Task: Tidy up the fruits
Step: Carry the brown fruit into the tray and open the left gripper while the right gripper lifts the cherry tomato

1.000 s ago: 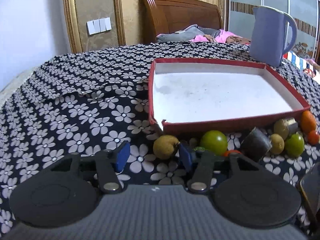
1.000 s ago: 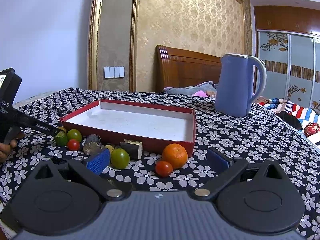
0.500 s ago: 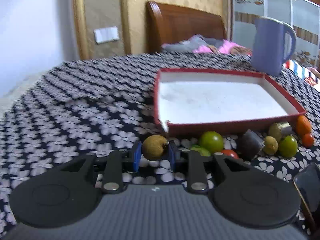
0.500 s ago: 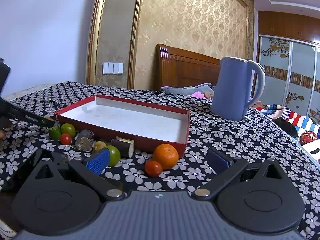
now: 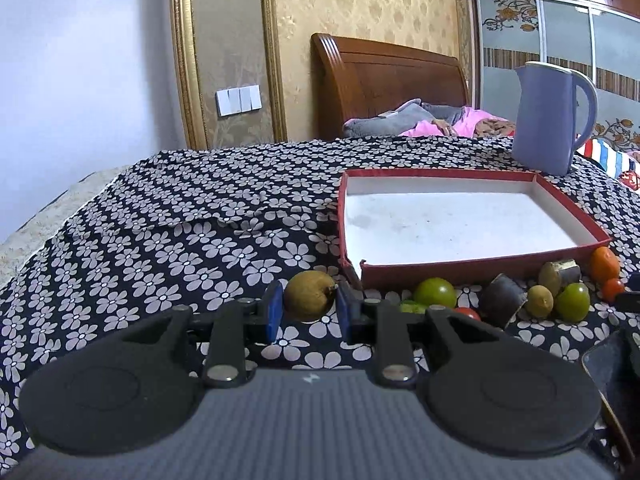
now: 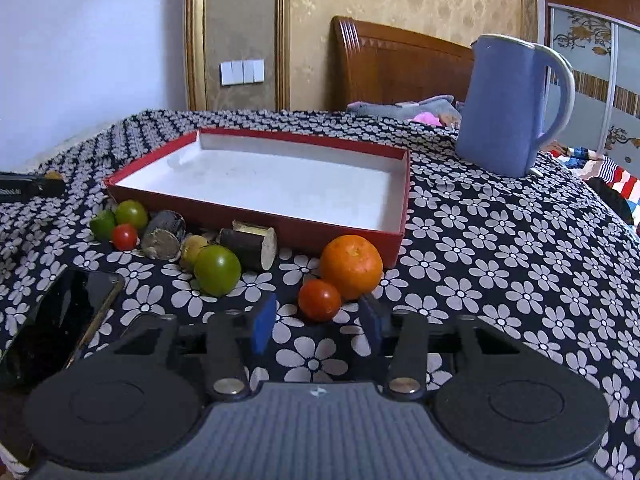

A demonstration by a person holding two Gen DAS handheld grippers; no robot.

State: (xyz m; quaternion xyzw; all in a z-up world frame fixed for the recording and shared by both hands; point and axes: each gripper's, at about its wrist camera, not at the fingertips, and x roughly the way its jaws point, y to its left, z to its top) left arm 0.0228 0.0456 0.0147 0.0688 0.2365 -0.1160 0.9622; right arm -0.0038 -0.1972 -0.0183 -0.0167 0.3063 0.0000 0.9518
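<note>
- since the earlier frames the left claw [image 5: 310, 312] has closed its blue pads onto the brownish-yellow fruit [image 5: 309, 294] and lifted it clear of the floral cloth; the right claw [image 6: 318, 320] has narrowed and come down close to the red cherry tomato [image 6: 319, 300].
- in the left wrist view the left claw is clenched on the brownish-yellow fruit, at lower centre of the frame, just left of the near corner of the red tray [image 5: 480, 268].
- the red tray sits at centre right, its white floor bare, resting on the flower-print worktop [image 5: 160, 240].
- along the tray's near wall, lower right of the frame, lie a green fruit [image 5: 435, 293], a dark cut cylinder [image 5: 502, 300], a small yellow fruit [image 5: 539, 301], another green fruit [image 5: 573, 302] and an orange [image 5: 605, 264].
- in the right wrist view the right claw is released, its pads apart and holding nothing; the red cherry tomato lies just ahead between them, touching the orange [image 6: 351, 267] behind it.
- a phone [image 6: 56, 320] lies at lower left of that frame.
- a blue kettle [image 6: 508, 104] stands at upper right, beyond the tray [image 6: 256, 216].
</note>
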